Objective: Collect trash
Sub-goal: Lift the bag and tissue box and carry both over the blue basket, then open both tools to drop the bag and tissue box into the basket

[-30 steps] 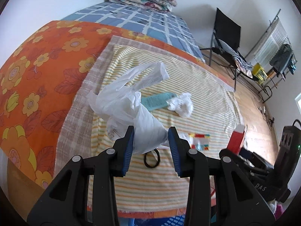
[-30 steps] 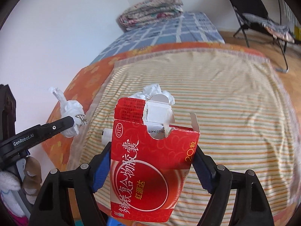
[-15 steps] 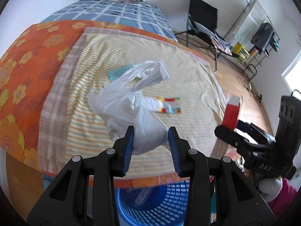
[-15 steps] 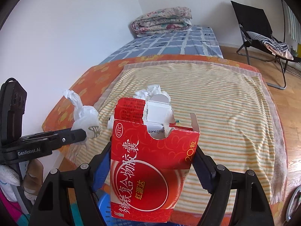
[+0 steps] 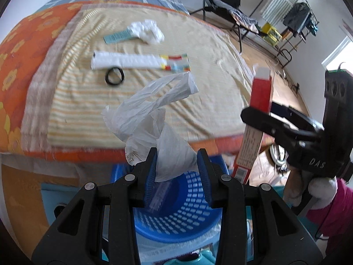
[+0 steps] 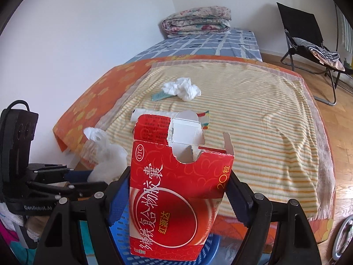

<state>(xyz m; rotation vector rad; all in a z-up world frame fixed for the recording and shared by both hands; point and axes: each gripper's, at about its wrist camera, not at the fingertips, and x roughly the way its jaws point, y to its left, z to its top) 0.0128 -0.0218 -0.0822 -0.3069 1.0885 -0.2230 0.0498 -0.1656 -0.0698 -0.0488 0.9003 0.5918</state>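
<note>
Both tools now over the blue basket [image 5: 176,201], off the bed: left tool [image 5: 177,163] pinches plastic bag [image 5: 154,119], right tool [image 6: 176,201] clamps red box [image 6: 176,190]. Drop looks next.

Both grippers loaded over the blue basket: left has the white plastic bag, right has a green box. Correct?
Not quite: the box is red, not green. The right wrist view shows the right gripper shut on the red box, with its top torn open. The rest holds: the left gripper grips the white plastic bag, both above the blue basket.
</note>
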